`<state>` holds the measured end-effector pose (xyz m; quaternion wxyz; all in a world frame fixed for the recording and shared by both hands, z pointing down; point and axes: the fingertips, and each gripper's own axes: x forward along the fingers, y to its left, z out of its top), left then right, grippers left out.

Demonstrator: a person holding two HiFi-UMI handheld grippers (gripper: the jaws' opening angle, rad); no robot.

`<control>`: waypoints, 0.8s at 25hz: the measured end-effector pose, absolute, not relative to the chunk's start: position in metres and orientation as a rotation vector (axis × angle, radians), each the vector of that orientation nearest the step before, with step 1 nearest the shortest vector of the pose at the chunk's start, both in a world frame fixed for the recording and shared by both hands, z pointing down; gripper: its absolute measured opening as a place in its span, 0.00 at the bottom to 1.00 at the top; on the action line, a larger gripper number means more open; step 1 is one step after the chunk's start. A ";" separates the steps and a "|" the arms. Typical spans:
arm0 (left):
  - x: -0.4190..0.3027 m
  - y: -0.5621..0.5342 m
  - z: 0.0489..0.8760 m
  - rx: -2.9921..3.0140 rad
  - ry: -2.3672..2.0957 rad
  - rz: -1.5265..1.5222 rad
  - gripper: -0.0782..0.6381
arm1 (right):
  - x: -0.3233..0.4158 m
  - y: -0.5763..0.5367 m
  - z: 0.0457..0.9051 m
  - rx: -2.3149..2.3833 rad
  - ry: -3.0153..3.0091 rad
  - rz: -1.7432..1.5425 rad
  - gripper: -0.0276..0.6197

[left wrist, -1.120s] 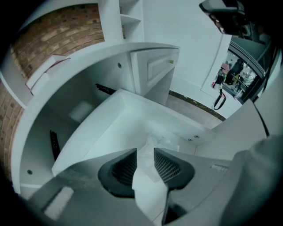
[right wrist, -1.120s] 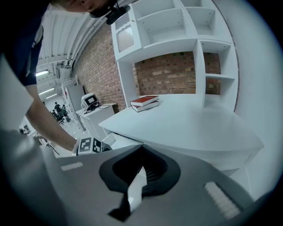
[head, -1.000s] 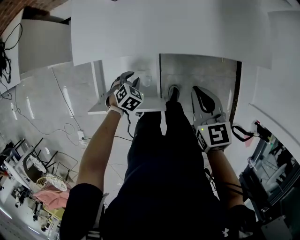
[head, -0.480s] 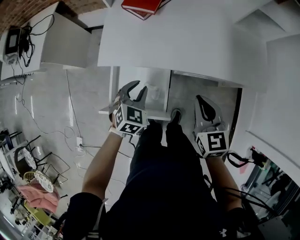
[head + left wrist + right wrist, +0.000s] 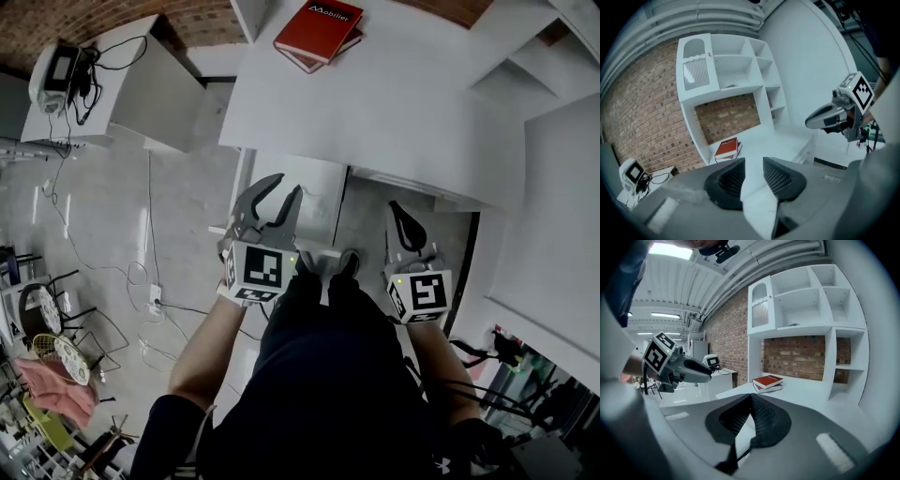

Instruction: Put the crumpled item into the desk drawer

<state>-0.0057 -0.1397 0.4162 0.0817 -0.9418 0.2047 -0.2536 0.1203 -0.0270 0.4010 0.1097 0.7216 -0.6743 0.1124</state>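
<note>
White desk (image 5: 403, 103) against a brick wall (image 5: 797, 357) carries a red book (image 5: 319, 23) near its back edge, and a white drawer (image 5: 314, 183) projects from under its front edge. Above that drawer the left gripper (image 5: 286, 185) has its jaws parted with only air between them, while the right gripper (image 5: 398, 211), further right, has its jaws closed tip to tip on nothing. No view lets the crumpled item be made out.
</note>
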 end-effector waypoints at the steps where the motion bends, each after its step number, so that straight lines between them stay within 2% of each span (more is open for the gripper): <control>1: -0.006 -0.138 0.405 -2.817 0.625 -0.726 0.29 | 0.120 -0.028 0.394 2.123 -1.990 0.308 0.05; 6: -0.005 -0.124 0.345 -2.839 0.641 -0.562 0.29 | 0.122 -0.029 0.356 2.156 -2.037 0.219 0.05; 10: -0.007 -0.108 0.299 -2.931 0.708 -0.385 0.24 | 0.120 -0.028 0.316 2.181 -2.085 0.107 0.05; 15: -0.013 -0.094 0.260 -2.905 0.720 -0.257 0.13 | 0.113 -0.026 0.272 2.197 -2.136 -0.026 0.05; 20: -0.021 -0.088 0.235 -2.902 0.741 -0.173 0.11 | 0.107 -0.025 0.240 2.200 -2.166 -0.119 0.05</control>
